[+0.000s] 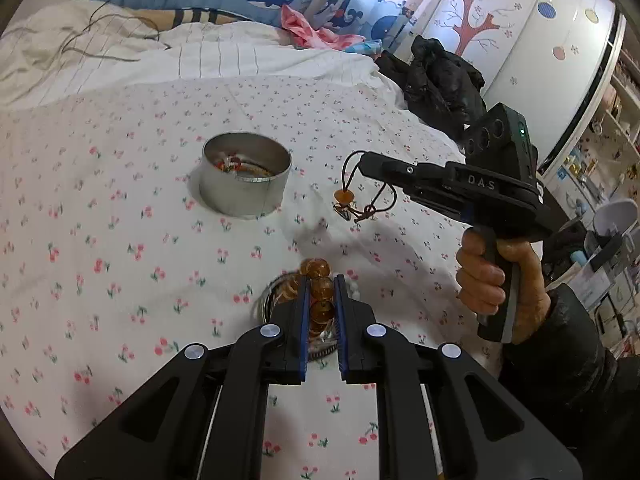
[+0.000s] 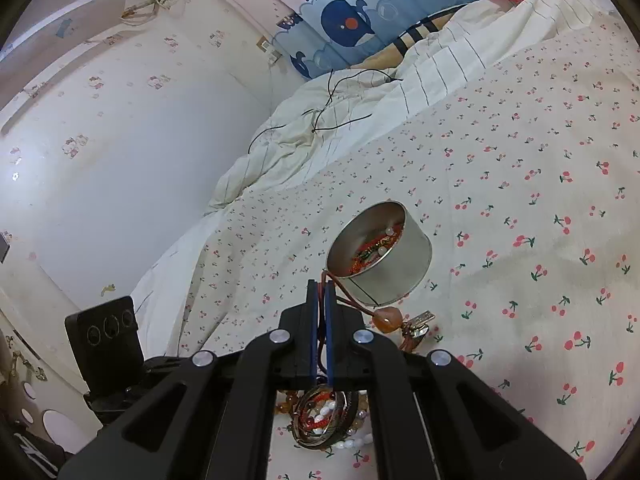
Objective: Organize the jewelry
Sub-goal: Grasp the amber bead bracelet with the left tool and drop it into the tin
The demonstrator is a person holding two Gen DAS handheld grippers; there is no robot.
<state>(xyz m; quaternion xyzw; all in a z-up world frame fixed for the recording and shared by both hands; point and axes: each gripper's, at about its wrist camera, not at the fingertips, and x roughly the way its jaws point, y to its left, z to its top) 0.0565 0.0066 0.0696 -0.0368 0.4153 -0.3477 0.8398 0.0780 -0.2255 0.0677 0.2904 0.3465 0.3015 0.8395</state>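
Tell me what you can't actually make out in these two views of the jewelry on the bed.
- Jewelry pile: right wrist view, top hidden by the right claw; left wrist view, mostly behind the left claw.
- Amber bead string: its length, hidden between the fingers.
- Metal tin: contents too small to sort; the near wall hides its floor.
- Cord pendant: charm too small to identify.

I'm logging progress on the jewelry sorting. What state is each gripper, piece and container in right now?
Left gripper: shut on the amber bead bracelet, lifted off the pile.
Right gripper: shut on the brown cord necklace, pendant dangling above the bedsheet.
Round metal tin: open, upright, some jewelry inside.
Jewelry pile: still on the bed, unsorted.
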